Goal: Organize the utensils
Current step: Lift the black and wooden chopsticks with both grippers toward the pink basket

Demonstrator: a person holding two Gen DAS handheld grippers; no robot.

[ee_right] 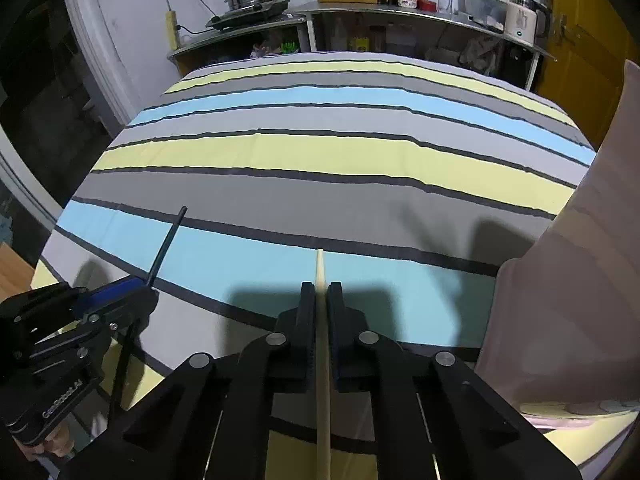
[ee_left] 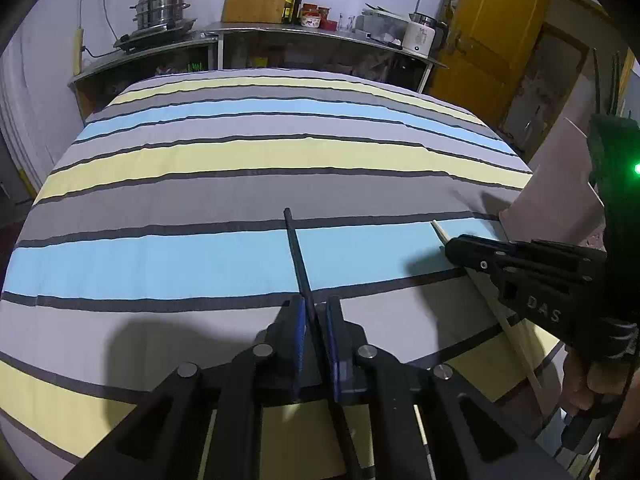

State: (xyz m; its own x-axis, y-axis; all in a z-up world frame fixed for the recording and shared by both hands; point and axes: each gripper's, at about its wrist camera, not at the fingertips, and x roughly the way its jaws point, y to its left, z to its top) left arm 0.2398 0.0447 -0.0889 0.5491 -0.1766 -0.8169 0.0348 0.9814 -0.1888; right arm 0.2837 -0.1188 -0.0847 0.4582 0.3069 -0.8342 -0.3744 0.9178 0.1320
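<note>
Striped cloth (ee_left: 240, 168) in grey, yellow and pale blue bands covers the work surface; behind it, toward 12 o'clock, runs a metal shelf (ee_left: 312, 34). At 11 o'clock in the left wrist view a stacked steel steamer (ee_left: 162, 8) stands on that shelf; at 12 o'clock stand dark bottles (ee_left: 293, 2); at 1 o'clock sits a white kettle (ee_left: 420, 34), with a yellow door (ee_left: 492, 28) beyond it.

Left gripper (ee_left: 313, 306): jaws clenched on a black chopstick (ee_left: 295, 250), which passes between the blue-padded fingers (ee_left: 298, 320) and points toward 12 o'clock, its tip over the blue band. In the right wrist view the same gripper (ee_right: 144, 286) enters from 8 o'clock, the black chopstick (ee_right: 166, 246) rising toward 1 o'clock.

Right gripper (ee_right: 320, 294): jaws clenched on a pale wooden chopstick (ee_right: 322, 340), which runs straight along the view's centre line from 6 o'clock to a tip just past the fingers. In the left wrist view this gripper (ee_left: 452, 250) enters from 3 o'clock, the wooden chopstick (ee_left: 438, 232) protruding toward 11 o'clock. A pink box (ee_right: 568, 280) stands at 3 o'clock of the right wrist view, on the cloth's right edge.
</note>
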